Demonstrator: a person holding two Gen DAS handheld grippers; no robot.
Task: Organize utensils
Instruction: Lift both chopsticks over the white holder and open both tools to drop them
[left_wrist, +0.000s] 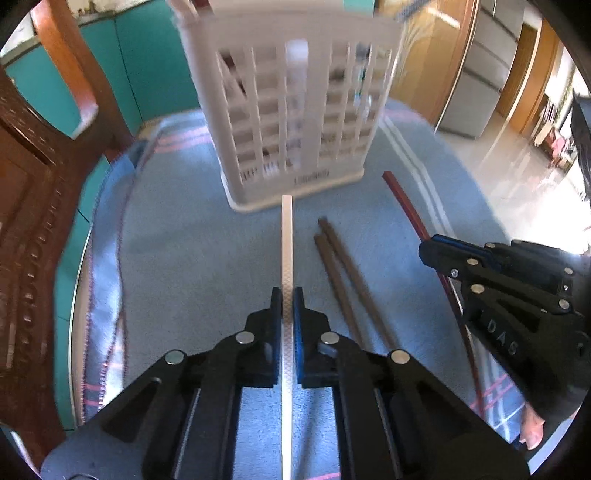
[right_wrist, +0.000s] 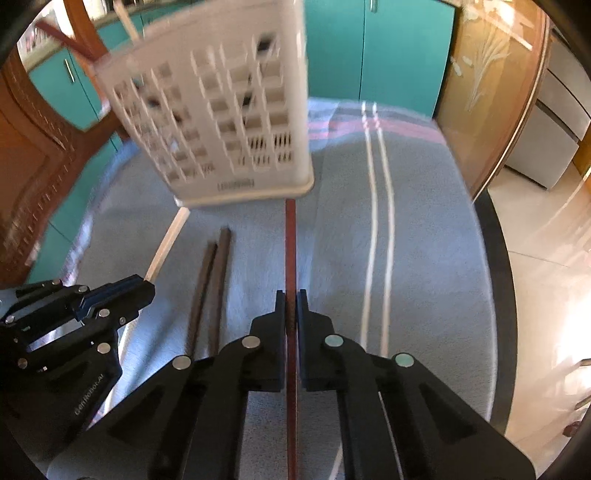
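Note:
A white slotted utensil holder (left_wrist: 291, 107) stands on the blue towel (left_wrist: 192, 258), with utensils showing through its slots. My left gripper (left_wrist: 287, 295) is shut on a white chopstick (left_wrist: 287, 236) that points toward the holder's base. In the right wrist view my right gripper (right_wrist: 291, 299) is shut on a red chopstick (right_wrist: 290, 240), whose far end reaches the holder (right_wrist: 221, 110). Two dark brown chopsticks (left_wrist: 341, 273) lie side by side on the towel between the two grippers. The right gripper (left_wrist: 428, 247) also shows at the right edge of the left wrist view.
The towel covers a round table with a dark rim (right_wrist: 502, 280). Teal cabinets (right_wrist: 376, 51) and carved wooden furniture (left_wrist: 26, 221) stand behind and to the left. A glossy tiled floor (left_wrist: 517, 162) lies off to the right. A hand (left_wrist: 532, 428) shows at lower right.

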